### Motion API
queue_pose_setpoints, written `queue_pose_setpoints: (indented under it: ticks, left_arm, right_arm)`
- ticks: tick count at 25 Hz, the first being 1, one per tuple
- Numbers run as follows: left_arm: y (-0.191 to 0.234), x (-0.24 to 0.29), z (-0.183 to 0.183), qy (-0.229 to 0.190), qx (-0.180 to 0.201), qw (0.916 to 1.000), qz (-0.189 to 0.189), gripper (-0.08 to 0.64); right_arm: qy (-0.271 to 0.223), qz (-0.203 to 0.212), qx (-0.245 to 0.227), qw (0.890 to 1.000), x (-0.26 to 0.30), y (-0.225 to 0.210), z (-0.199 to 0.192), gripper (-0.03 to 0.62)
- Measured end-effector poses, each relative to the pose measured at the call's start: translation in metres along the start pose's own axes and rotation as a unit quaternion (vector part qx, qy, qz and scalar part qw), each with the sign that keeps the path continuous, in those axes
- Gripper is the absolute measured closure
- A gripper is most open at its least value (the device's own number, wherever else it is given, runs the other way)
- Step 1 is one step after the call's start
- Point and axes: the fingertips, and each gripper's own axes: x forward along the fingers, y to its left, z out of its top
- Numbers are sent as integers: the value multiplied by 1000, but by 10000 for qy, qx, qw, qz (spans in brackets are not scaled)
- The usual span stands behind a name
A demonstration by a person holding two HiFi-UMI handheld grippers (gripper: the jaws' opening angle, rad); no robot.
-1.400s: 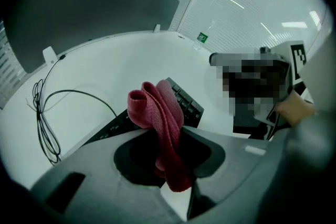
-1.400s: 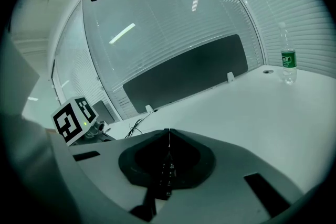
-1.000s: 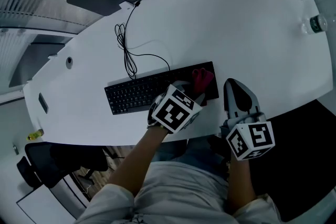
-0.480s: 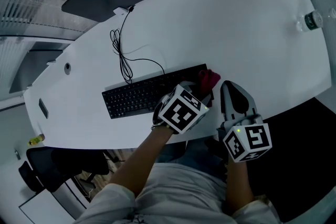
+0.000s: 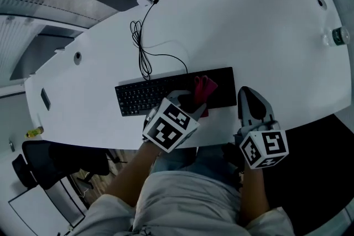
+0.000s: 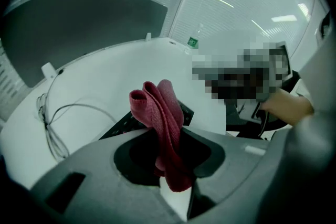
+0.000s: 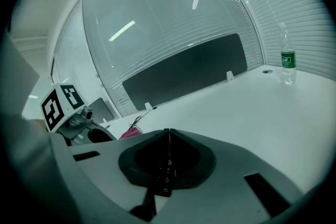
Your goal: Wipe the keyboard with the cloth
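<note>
Left tongs [image 5: 194,103]: clamped on red cloth [image 5: 202,87]. The cloth lies on the keyboard [image 5: 144,95], shifted leftward from its right end; wiping is judged under way. Right tongs [image 5: 249,101]: closed, empty, over tabletop [image 5: 265,36] beside keyboard.

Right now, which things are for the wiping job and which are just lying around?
For the job: red cloth, clamped in the left gripper; black keyboard.
Just lying about: water bottle; coiled cable; right gripper, shut and empty.
</note>
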Motion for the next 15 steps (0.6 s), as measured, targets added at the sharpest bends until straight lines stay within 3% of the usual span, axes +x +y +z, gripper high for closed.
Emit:
queue_pose_setpoints:
  ticks: [3, 6, 10, 15]
  left_arm:
    - [30, -34, -45, -20, -479, 9978, 458, 451]
    - [62, -68, -97, -105, -1053, 9905, 878, 451]
    - [93, -111, -166, -135, -1791, 9742, 1370, 451]
    - [119, -148, -229, -237, -2363, 9543, 1815, 451]
  right_arm:
    - [168, 231, -333, 9990, 12, 19, -9, 584]
    - [316, 410, -525, 9973, 26, 37, -13, 583]
    - [473, 632, -915, 9927, 43, 68, -19, 584]
    - [632, 1000, -1277, 9847, 59, 117, -35, 584]
